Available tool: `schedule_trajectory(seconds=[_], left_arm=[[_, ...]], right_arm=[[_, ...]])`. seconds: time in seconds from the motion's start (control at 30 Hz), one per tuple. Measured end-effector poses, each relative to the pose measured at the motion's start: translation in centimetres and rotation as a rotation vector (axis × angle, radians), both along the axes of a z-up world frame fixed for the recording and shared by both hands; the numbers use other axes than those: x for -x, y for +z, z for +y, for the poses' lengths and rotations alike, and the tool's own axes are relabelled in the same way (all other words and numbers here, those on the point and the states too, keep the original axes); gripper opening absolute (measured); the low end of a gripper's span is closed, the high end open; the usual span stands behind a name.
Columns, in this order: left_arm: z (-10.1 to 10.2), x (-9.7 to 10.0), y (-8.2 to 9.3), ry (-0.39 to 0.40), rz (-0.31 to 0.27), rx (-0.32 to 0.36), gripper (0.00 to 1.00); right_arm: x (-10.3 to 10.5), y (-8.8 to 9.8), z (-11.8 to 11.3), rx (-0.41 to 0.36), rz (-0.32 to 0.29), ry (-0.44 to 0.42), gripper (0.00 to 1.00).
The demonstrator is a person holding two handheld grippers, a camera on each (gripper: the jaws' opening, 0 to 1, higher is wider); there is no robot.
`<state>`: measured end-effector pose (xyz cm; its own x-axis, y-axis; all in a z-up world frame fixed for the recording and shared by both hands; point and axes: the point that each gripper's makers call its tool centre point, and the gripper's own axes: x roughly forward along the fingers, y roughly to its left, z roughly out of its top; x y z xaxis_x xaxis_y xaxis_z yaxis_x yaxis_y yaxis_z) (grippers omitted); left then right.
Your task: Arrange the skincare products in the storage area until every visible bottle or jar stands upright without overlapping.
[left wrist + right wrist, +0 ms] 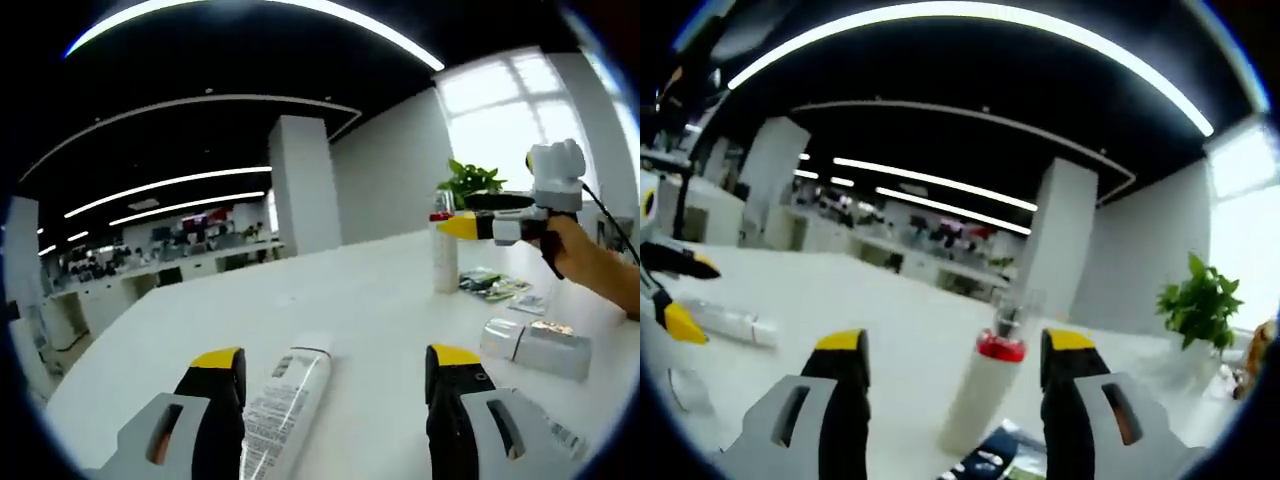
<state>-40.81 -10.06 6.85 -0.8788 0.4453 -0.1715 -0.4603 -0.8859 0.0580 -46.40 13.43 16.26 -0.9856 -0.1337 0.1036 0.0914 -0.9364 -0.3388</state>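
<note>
- The left gripper (pixel 335 395), jaws spread, hovers over a white tube (pixel 288 400) lying flat on the white table (pixel 380 290), probably ready to lift it upright.
- The right gripper (pixel 955 385), jaws spread, frames an upright white bottle (pixel 985 400) with a red collar and clear cap.
- A silvery box (pixel 535 347) lies nearby.

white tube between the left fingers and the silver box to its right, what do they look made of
White tube: looks like soft glossy plastic, smooth with a light sheen and printed text, lying flat on the table. Silver box: probably metallic-coated cardboard, since its straight-edged faces reflect the light; foil or plastic can't be ruled out.
</note>
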Motion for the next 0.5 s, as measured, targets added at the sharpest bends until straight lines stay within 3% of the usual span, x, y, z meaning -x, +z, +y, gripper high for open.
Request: schedule_trajectory(seconds=[0.1,0.23,0.37,0.5], left_arm=[[-0.7,0.4,-0.3,0.024,-0.023,-0.017,0.75],[-1.6,0.9,-1.1,0.052,-0.07,-0.047,0.75],[-1.6,1.1,-1.9,0.044,-0.126,-0.093,0.75],[-1.5,1.0,-2.3,0.05,-0.141,-0.079,0.75]], right_arm=[[-0.5,1.2,0.3,-0.025,0.061,-0.033,0.69],[-1.7,3.1,0.7,-0.079,0.168,-0.09,0.56],[-2.2,3.7,-0.1,-0.026,0.182,-0.032,0.53],[-2.3,3.6,-0.6,-0.06,0.182,-0.033,0.51]])
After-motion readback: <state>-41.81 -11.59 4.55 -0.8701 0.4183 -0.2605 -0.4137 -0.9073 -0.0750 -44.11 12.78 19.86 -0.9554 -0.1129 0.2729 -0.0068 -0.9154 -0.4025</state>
